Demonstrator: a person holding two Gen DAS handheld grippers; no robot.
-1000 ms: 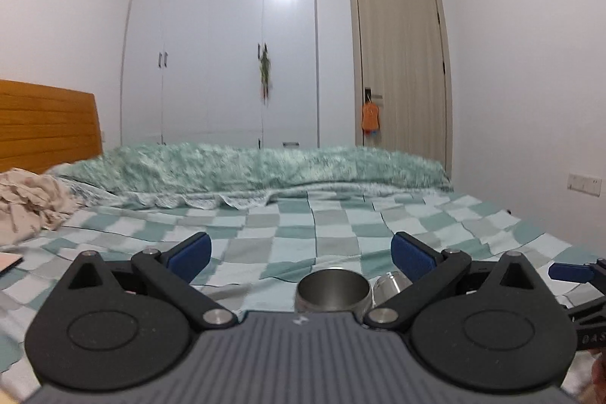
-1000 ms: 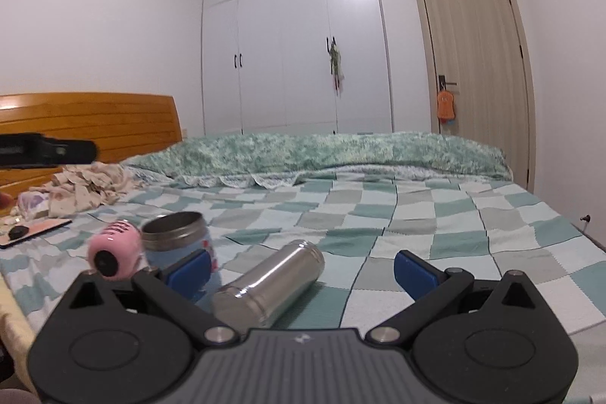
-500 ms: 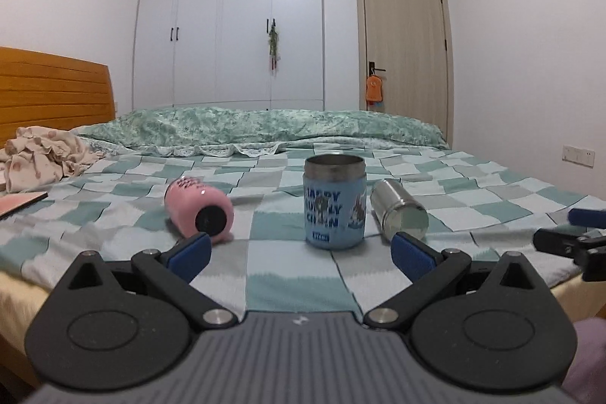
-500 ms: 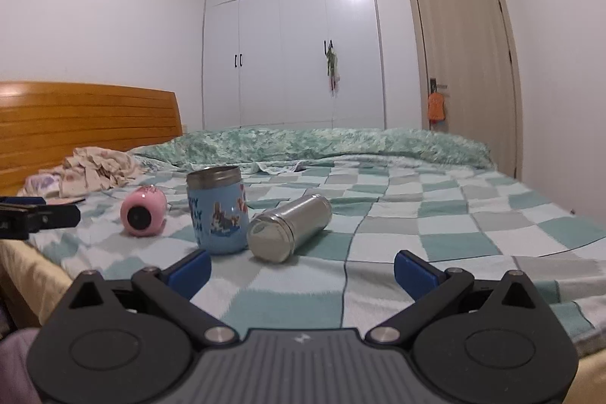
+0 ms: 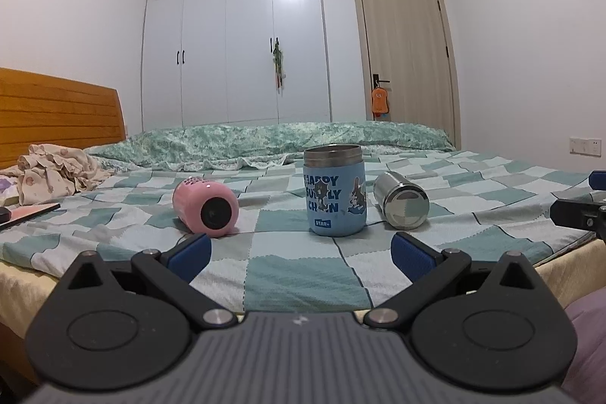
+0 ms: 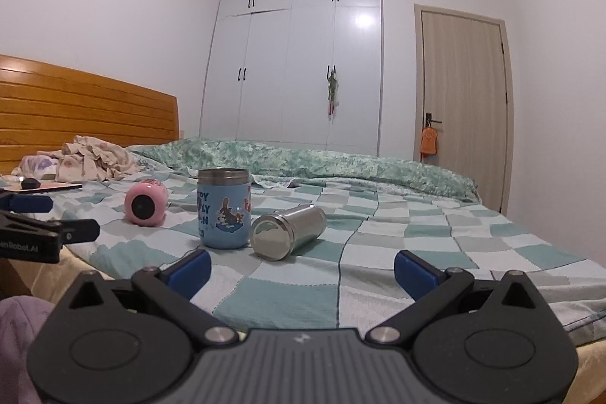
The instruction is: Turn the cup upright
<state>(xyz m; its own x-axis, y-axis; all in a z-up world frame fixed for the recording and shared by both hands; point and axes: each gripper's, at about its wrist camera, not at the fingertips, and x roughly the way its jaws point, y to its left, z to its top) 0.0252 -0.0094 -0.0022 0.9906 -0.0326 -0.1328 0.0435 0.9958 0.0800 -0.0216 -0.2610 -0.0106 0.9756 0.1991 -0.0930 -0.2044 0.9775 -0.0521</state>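
A blue printed cup (image 5: 335, 191) stands upright on the checked bed cover, also in the right wrist view (image 6: 224, 208). A pink cup (image 5: 205, 207) lies on its side to its left, also in the right wrist view (image 6: 146, 202). A steel cup (image 5: 401, 200) lies on its side to its right, also in the right wrist view (image 6: 288, 231). My left gripper (image 5: 301, 258) is open and empty, short of the bed's edge. My right gripper (image 6: 301, 267) is open and empty, over the bed's near edge.
The bed (image 5: 288, 271) fills the middle. A rumpled cloth (image 5: 57, 171) and a flat pink item (image 5: 26, 212) lie at the left by the wooden headboard (image 5: 57, 108). A rolled green quilt (image 5: 265, 142) lies at the back. White wardrobe and door stand behind.
Both grippers have drawn back from the cups, away from the bed. The blue cup stands upright and free. Both grippers stayed open.
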